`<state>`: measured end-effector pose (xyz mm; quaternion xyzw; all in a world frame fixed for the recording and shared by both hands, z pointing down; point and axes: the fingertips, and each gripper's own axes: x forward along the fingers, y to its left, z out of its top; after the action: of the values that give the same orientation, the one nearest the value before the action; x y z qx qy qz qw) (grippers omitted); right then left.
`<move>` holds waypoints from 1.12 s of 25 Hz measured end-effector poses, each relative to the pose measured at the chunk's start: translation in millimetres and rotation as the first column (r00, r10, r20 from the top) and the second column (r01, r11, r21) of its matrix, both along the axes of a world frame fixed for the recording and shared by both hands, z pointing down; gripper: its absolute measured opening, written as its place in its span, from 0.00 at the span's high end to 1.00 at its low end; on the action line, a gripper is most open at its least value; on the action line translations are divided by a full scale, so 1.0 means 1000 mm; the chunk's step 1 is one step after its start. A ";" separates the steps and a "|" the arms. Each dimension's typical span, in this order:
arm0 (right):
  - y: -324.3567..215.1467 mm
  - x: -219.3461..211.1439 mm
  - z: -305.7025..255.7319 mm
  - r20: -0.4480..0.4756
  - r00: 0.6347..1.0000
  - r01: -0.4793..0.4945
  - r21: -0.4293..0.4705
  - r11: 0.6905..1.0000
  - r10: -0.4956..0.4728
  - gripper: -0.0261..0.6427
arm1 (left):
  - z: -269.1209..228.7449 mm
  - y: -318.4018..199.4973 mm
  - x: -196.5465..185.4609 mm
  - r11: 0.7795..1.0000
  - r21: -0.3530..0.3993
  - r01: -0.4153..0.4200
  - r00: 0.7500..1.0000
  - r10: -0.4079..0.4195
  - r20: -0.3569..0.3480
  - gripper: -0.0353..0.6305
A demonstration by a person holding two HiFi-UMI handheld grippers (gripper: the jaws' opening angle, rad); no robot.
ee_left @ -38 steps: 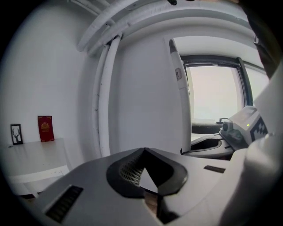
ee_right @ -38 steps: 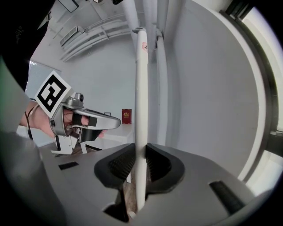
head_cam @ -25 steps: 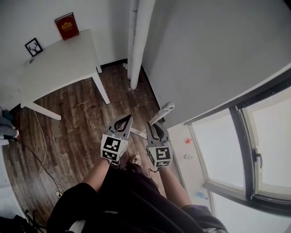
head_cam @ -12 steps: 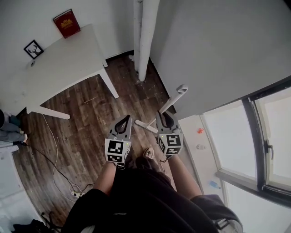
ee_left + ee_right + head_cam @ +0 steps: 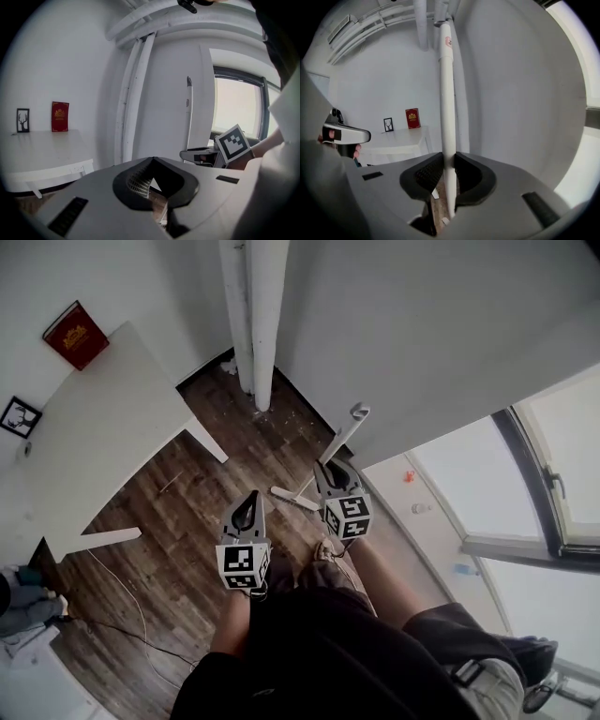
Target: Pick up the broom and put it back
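Right gripper (image 5: 449,164): jaws clamped on the white broom (image 5: 446,93) handle, held near upright; left gripper (image 5: 153,161): jaws together, nothing between them, apart from the handle; broom head low over the wood floor (image 5: 187,502), near the white wall (image 5: 422,334) and pipes (image 5: 255,324).

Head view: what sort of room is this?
Probably a sparse home or office room: a wood floor, a white table with a red book, and a big window.

Bright daylight, blown-out window (image 5: 478,484), fisheye edges
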<state>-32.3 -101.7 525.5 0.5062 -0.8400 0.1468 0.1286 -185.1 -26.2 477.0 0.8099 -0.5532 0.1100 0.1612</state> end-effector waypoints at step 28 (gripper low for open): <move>-0.169 -0.039 0.135 0.097 0.986 -0.123 -0.095 0.988 0.132 0.83 | 0.133 -0.094 -0.020 0.964 -0.219 -0.151 0.985 0.166 0.052 0.94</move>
<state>-71.0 -270.8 660.2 0.5445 -0.8040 0.2181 0.0977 -204.9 -119.9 610.3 0.8252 -0.4767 0.2098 0.2187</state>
